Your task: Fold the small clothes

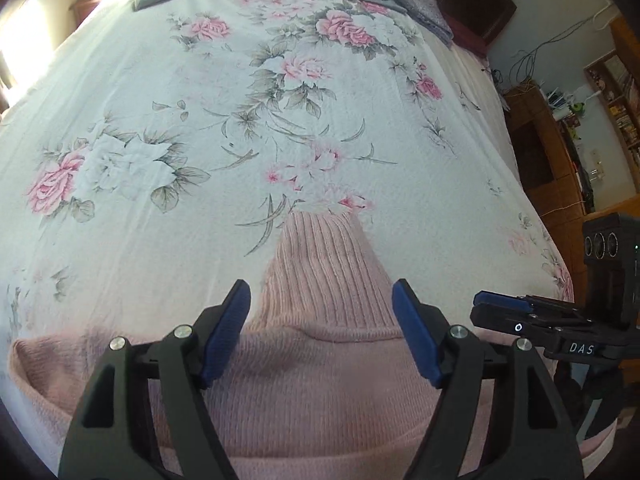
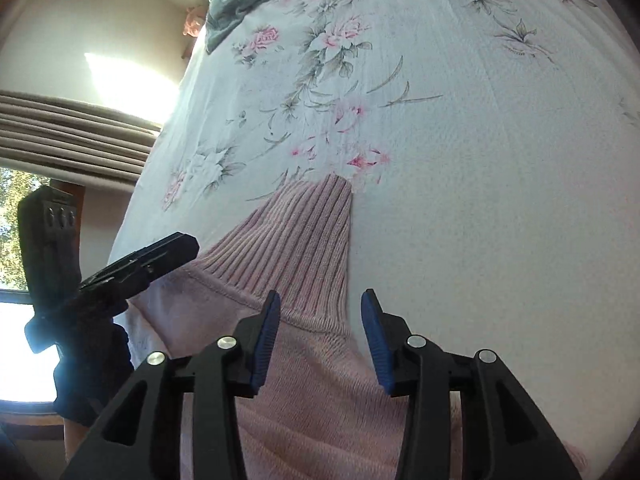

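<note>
Pink knit turtleneck sweater [image 1: 320, 392] lies flat on floral bedsheet [image 1: 160, 100], ribbed collar [image 2: 304, 232] pointing up the bed. Left gripper [image 1: 320, 332] wide open, empty, over the shoulders. Right gripper [image 2: 320, 336] open, empty, at collar base. Soft, light, stretchy knit; probably best pinched at shoulder seams or hem.

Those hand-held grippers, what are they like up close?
Each hand-held gripper has black plastic arms joined by silver round-headed bolts, ending in two fingers with ridged blue pads. The right one, seen from the left camera, carries white letters "DAS" and a small ring mark.
</note>
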The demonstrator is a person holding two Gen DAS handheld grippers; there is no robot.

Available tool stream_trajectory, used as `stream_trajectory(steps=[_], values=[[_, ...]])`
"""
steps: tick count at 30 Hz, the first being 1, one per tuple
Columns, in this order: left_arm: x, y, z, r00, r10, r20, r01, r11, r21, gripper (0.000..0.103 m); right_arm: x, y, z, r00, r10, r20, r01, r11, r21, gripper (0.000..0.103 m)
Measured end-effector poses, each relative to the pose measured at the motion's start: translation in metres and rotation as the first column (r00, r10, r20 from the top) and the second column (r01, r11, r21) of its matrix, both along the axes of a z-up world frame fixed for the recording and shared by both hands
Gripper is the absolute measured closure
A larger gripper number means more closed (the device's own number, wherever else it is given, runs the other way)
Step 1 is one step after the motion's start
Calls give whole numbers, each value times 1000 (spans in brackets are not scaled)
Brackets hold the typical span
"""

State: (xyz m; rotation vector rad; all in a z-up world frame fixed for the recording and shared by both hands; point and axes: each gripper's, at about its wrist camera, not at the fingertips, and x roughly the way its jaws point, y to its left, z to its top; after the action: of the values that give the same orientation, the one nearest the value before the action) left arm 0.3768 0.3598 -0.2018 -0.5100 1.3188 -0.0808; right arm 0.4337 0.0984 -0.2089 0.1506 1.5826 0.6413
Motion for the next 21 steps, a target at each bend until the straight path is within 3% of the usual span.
stream_trajectory(steps=[3, 6, 11, 14, 15, 17, 18, 21], values=[[21, 0, -36, 997, -9, -80, 8, 1000, -6, 30, 15, 18, -36, 998, 8, -57, -9, 1000, -17, 59], [33, 4, -67, 988, -23, -154, 9, 996, -87, 30, 27, 30, -59, 995, 16, -99, -16, 1000, 3, 52], [34, 14, -92, 992, -34, -118, 0, 961, -277, 30, 41, 40, -91, 988, 12, -157, -6, 999, 39, 49], [32, 16, -101, 995, -22, -98, -11, 947, -321, 37, 44, 39, -107, 980, -6, -199, 24, 996, 86, 48], [31, 15, -103, 995, -23, -97, -10, 946, -325, 45, 45, 39, -110, 979, -9, -204, 32, 994, 106, 50], [31, 14, -106, 995, -20, -99, -14, 944, -329, 61, 45, 36, -113, 975, -16, -221, 51, 986, 156, 71], [31, 14, -106, 995, -20, -98, -14, 943, -333, 74, 44, 35, -113, 973, -21, -232, 64, 982, 180, 75], [29, 15, -100, 998, -5, -64, -17, 944, -330, 91, 44, 33, -99, 983, -26, -181, 62, 979, 194, 80]])
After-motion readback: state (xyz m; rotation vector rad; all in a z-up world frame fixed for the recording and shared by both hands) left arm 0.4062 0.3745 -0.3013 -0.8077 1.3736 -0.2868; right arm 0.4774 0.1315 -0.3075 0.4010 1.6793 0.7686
